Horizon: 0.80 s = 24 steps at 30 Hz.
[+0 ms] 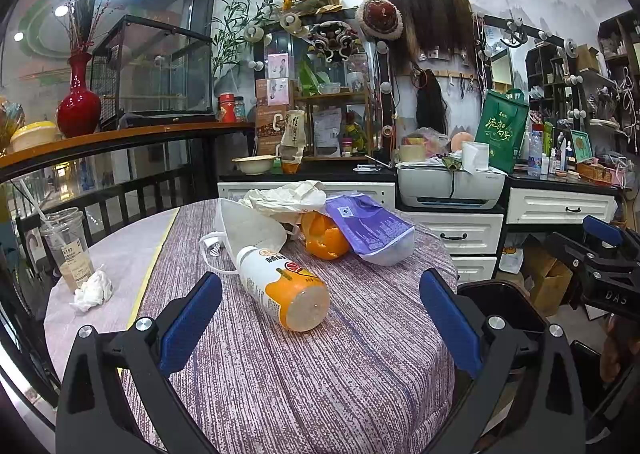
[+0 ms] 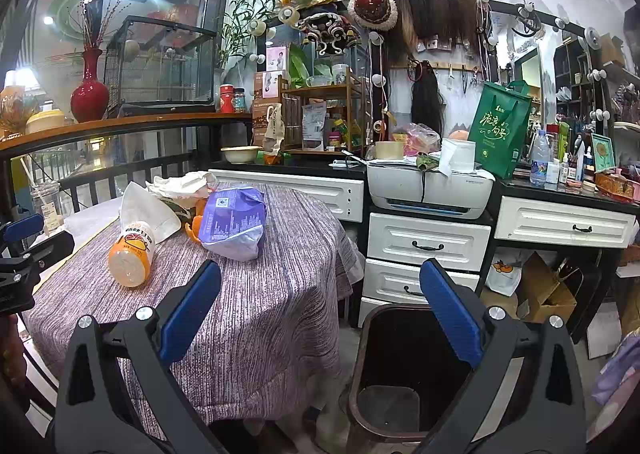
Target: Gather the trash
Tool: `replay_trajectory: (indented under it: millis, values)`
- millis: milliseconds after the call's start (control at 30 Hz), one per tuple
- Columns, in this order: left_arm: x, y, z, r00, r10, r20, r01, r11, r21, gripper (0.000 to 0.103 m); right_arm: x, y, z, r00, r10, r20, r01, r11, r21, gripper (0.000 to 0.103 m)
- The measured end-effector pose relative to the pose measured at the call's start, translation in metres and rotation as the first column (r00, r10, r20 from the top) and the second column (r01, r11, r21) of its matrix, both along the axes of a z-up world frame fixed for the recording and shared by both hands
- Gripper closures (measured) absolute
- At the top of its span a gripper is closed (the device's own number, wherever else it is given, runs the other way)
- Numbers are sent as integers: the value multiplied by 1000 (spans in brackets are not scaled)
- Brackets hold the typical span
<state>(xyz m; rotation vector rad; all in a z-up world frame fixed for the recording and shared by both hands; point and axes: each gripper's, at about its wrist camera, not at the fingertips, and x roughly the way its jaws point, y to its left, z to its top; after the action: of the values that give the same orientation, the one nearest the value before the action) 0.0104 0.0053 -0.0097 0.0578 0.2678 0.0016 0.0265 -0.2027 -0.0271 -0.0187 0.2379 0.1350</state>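
With both jaws spread and empty, the left hand-held gripper [image 1: 320, 318] faces the juice bottle [image 1: 282, 288] lying just ahead on the table [image 1: 304, 382]; likely light, rigid, slippery, so clamp its mid-body.

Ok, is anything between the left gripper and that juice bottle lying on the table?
Nothing visible. The left gripper is open with empty fingers, and the juice bottle lies on its side just ahead, base toward it. Only bare tablecloth lies between; the mask sits behind the bottle.
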Motion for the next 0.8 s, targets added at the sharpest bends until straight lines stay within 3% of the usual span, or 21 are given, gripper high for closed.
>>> replay_trajectory:
  millis: [800]
  values:
    - [0, 8, -4, 1000, 5, -17, -6, 1000, -25, 5, 1, 4, -4, 1000, 0, -5, 0, 1000, 2, 5]
